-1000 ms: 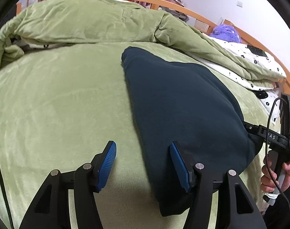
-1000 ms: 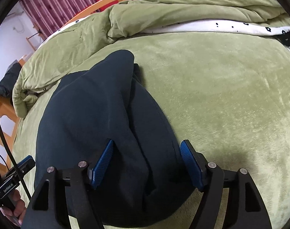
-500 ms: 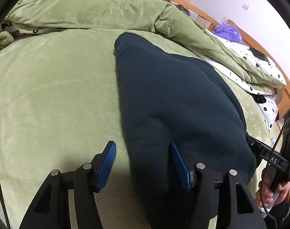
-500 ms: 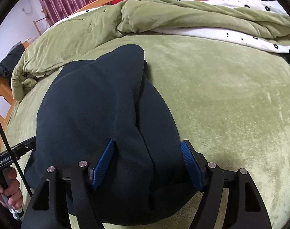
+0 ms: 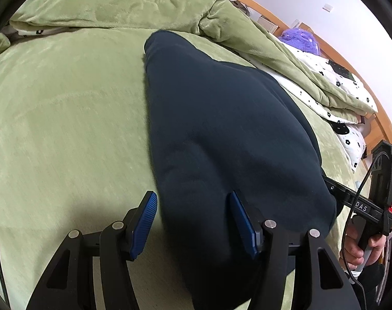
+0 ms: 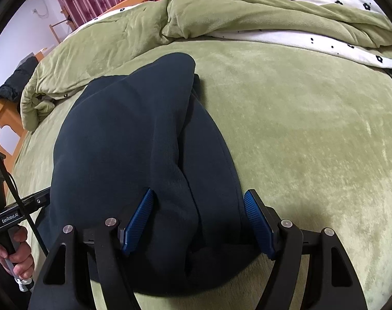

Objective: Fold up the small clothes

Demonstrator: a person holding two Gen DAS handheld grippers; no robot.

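Navy trousers are laid on the green bed, seemingly soft and limp, best gripped at the near hem. Left tool and right tool are spread wide astride that hem, nothing pinched.

The dark navy garment is thick, matt knit cloth with a soft fleecy nap. Under it the green bed cover is short plush with a faint sheen. The left tongs are matt black plastic with ribbed blue pads and bright metal pins; the right tongs match.
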